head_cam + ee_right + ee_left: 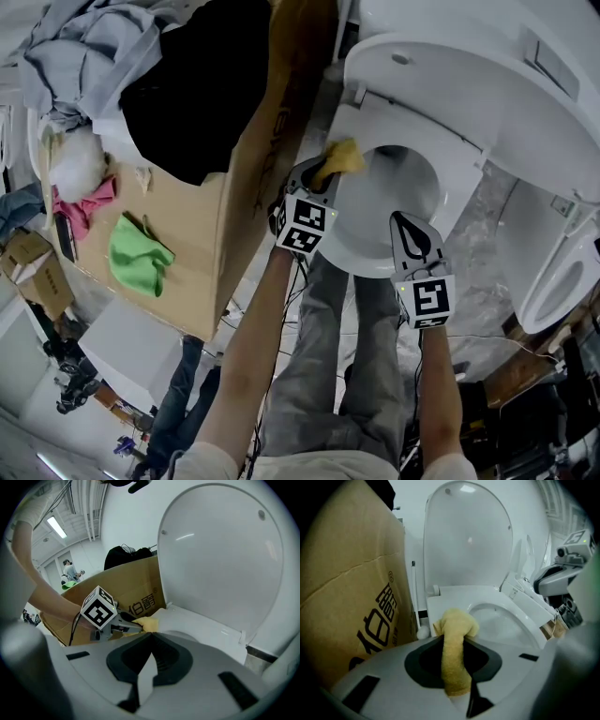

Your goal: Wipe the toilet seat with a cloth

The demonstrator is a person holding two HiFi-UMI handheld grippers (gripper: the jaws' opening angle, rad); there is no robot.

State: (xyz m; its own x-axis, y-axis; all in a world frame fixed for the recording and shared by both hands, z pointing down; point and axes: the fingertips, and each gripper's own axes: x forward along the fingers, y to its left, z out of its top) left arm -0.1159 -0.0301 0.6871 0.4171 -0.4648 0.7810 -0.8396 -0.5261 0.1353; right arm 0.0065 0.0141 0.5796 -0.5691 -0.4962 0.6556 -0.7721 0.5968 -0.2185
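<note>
The white toilet seat (380,122) lies down over the bowl with the lid (487,56) raised. A yellow cloth (340,157) is pinched in my left gripper (325,176), which is shut on it at the seat's left rear edge. In the left gripper view the yellow cloth (455,660) runs between the jaws and bunches just short of the seat (454,597); I cannot tell if it touches. My right gripper (402,222) hovers over the seat's front rim, jaws shut with nothing between them. From the right gripper view, the right gripper (150,638) points at the left gripper's marker cube (99,611) and cloth (148,622).
A tall cardboard box (253,169) stands tight against the toilet's left side, with a black bag (192,89), a green cloth (136,253) and a pink cloth (86,202) on top. Another white fixture (558,281) stands at the right. The person's legs (347,356) and cables lie below.
</note>
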